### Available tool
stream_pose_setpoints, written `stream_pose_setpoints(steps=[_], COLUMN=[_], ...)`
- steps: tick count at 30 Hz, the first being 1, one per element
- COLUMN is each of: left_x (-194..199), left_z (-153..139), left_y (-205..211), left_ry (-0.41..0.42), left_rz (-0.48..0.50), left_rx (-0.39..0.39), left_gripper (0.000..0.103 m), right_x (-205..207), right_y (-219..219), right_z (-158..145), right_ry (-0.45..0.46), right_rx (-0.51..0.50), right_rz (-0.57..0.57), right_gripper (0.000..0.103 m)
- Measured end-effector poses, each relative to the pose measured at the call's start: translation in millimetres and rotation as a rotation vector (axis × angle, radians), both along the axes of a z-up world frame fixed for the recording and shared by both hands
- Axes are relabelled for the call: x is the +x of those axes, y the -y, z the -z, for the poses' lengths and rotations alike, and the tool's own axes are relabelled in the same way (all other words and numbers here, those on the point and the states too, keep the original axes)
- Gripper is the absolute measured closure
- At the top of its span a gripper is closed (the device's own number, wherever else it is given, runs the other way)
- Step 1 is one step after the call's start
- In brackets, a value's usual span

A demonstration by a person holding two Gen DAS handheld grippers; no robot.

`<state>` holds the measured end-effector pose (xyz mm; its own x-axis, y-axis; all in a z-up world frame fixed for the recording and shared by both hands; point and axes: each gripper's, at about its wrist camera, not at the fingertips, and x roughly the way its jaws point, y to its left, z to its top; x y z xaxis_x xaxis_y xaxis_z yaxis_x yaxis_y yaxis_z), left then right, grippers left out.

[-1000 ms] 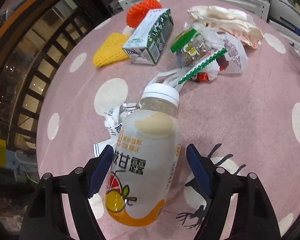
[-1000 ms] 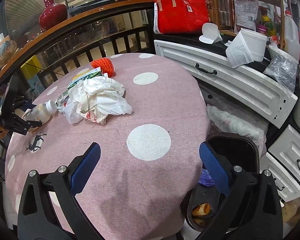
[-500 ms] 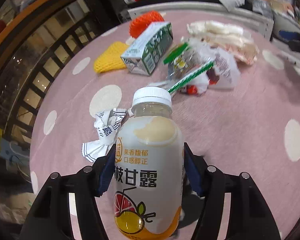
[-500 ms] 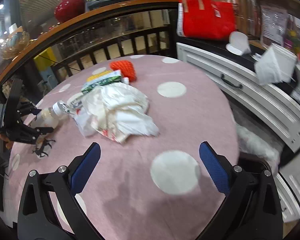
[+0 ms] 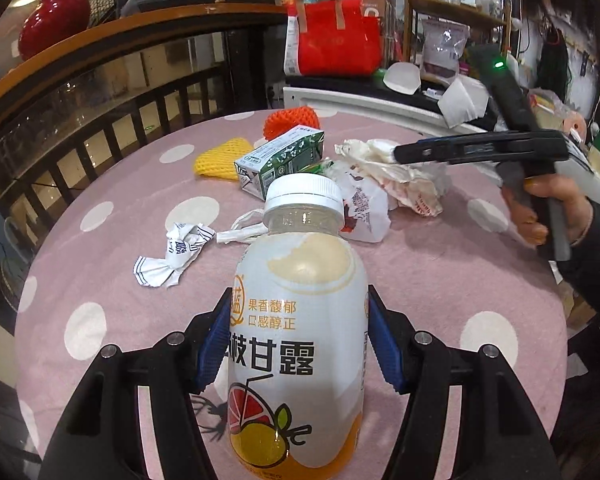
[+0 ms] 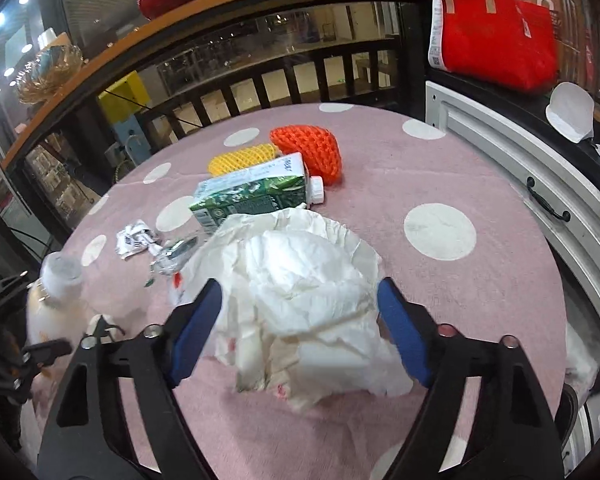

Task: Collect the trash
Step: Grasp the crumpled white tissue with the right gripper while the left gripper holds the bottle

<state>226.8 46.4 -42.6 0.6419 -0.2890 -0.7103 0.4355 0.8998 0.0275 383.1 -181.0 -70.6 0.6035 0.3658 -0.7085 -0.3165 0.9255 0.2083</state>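
Observation:
A drink bottle (image 5: 296,320) with a white cap and a yellow-and-white label stands upright between my left gripper's (image 5: 296,344) blue pads, which press on its sides above the pink dotted table (image 5: 440,280). The bottle (image 6: 56,280) also shows at the left edge of the right wrist view. My right gripper (image 6: 298,328) is closing around a crumpled white paper wad (image 6: 300,280), and its pads meet the wad's sides. From the left wrist view, the right gripper (image 5: 416,152) lies over that wad (image 5: 404,184), held by a person's hand (image 5: 540,208).
On the table lie a green milk carton (image 6: 252,196), an orange foam net (image 6: 312,152), a yellow foam net (image 6: 240,160), a small crumpled wrapper (image 5: 176,252) and a white plastic bag (image 5: 364,208). A white drawer cabinet (image 6: 520,168) with a red bag (image 6: 492,28) stands at the right. A dark railing runs behind.
My left gripper closed on the bottle and lifted it upright. My right gripper travelled across the table to the paper wad and narrowed its jaws around it.

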Motion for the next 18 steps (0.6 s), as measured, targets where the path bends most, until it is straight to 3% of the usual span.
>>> stream_pose_setpoints(steps=[3,6,18], left_x=[-2.9,-6.9,-21.1], left_z=[-0.9,-0.8,-8.6], left_y=[0.0,2.5,46.4], left_ry=[0.000,0.015,0.056], left_rz=[-0.022,-0.038,-0.008], left_rx=[-0.047,-0.059,-0.155], left_gripper=[0.041,0.041,0.041], right_x=[4.6,-0.9,-63.5], right_y=[-1.3,-0.3,41.7], right_z=[8.4,8.0,-33.9], right_ry=[-0.029,-0.013,0.137], right_rx=[0.008,0.008,0.040], right_rz=[-0.004,0.009,0.085], right_gripper=[0.069,0.082,0.086])
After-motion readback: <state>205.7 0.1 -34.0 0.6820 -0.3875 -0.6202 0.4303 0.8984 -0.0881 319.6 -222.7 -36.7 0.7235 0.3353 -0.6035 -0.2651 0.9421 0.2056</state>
